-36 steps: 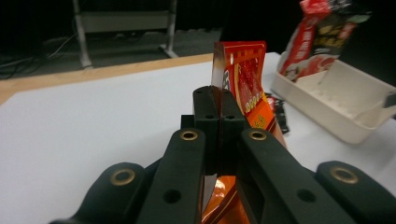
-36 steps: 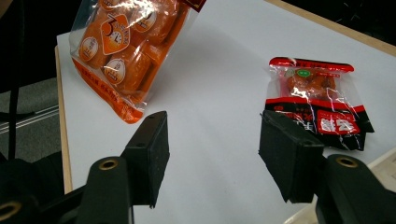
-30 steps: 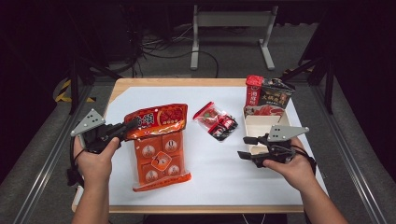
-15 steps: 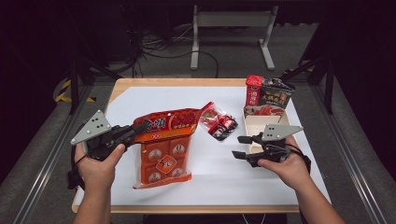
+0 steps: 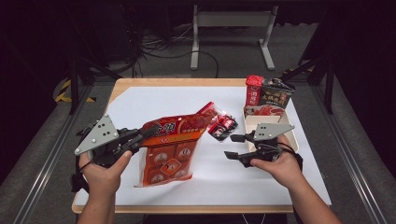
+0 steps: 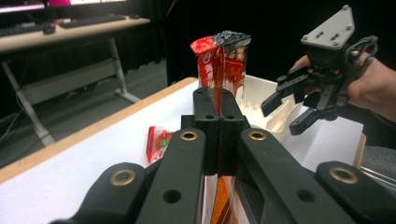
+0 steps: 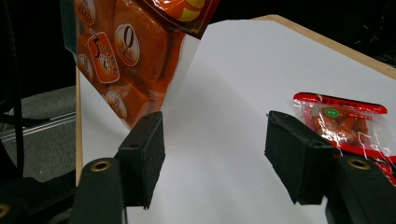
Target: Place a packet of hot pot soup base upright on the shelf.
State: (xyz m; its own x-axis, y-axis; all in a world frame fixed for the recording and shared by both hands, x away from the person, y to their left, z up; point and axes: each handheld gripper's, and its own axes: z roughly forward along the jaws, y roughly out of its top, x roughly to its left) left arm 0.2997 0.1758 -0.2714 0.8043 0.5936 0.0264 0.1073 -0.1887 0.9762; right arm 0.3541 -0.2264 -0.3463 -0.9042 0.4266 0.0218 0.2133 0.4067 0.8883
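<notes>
One thin edge is all my left gripper (image 5: 140,136) has, jaws pinching the orange snack bag (image 5: 173,144) half-lifted off the bench (image 5: 261,186), so w/ the right gripper (image 5: 232,146) jaws just spreading, nothing between, bag could slip or tear.

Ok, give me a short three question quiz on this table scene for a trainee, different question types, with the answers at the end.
1. True or false: the left hand-held gripper is shut on the big orange snack bag.
2. Multiple choice: the right hand-held gripper is A) shut on the small red packet, B) open with nothing between its jaws, C) shut on the white tray.
3. Fill in: the small red packet lies on the white ____ that covers the table.

Key: 1 true; 2 B; 3 sheet. The white tray sits at the table's right side.
</notes>
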